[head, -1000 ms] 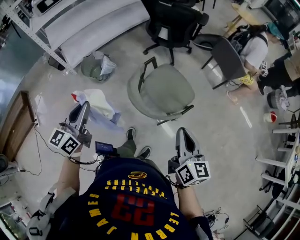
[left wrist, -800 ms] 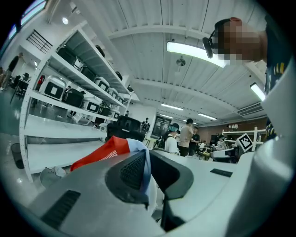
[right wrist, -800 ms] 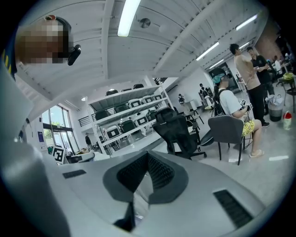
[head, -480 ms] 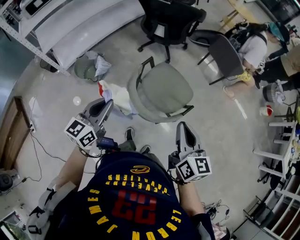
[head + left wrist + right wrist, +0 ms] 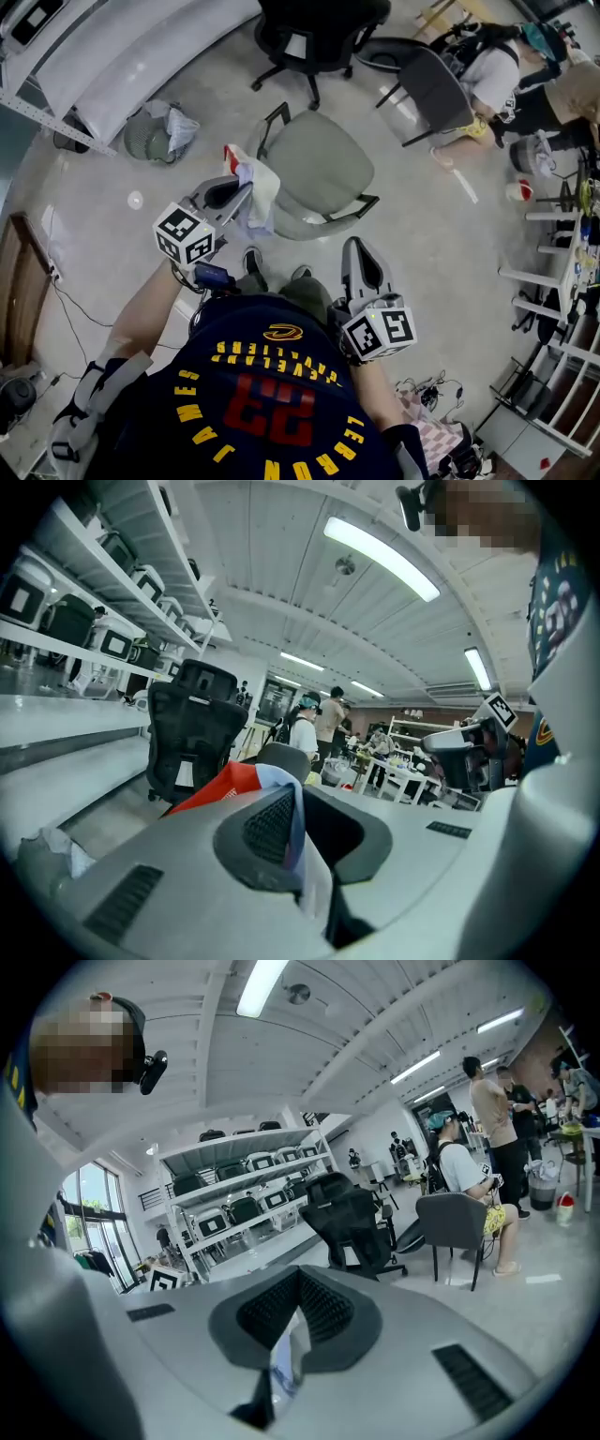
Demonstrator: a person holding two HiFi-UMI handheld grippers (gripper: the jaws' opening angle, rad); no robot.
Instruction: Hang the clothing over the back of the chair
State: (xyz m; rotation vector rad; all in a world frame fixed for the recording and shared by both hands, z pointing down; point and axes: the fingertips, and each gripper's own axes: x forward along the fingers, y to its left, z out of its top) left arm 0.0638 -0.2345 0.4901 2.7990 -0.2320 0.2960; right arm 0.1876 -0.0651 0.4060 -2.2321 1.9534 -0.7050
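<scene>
My left gripper (image 5: pixel 241 191) is shut on the clothing (image 5: pixel 255 195), a white and pale blue piece with a red patch. It hangs from the jaws against the near-left rim of the grey-green chair (image 5: pixel 323 172). In the left gripper view the red and blue fabric (image 5: pixel 228 782) is bunched between the pads (image 5: pixel 267 825). My right gripper (image 5: pixel 360 259) is held lower right of the chair, over bare floor. Its pads (image 5: pixel 328 1307) meet at the tips, with nothing held between them.
A black office chair (image 5: pixel 314 33) stands behind the grey-green one. A person sits on a grey chair (image 5: pixel 433 86) at upper right. A bin with a bag (image 5: pixel 150 136) and white shelving (image 5: pixel 122 52) are at upper left. Cables (image 5: pixel 66 300) run along the floor at left.
The clothing lay on the floor left of my feet. My left gripper has carried it to the right, up to the chair's rim. The right gripper has shifted only a little.
</scene>
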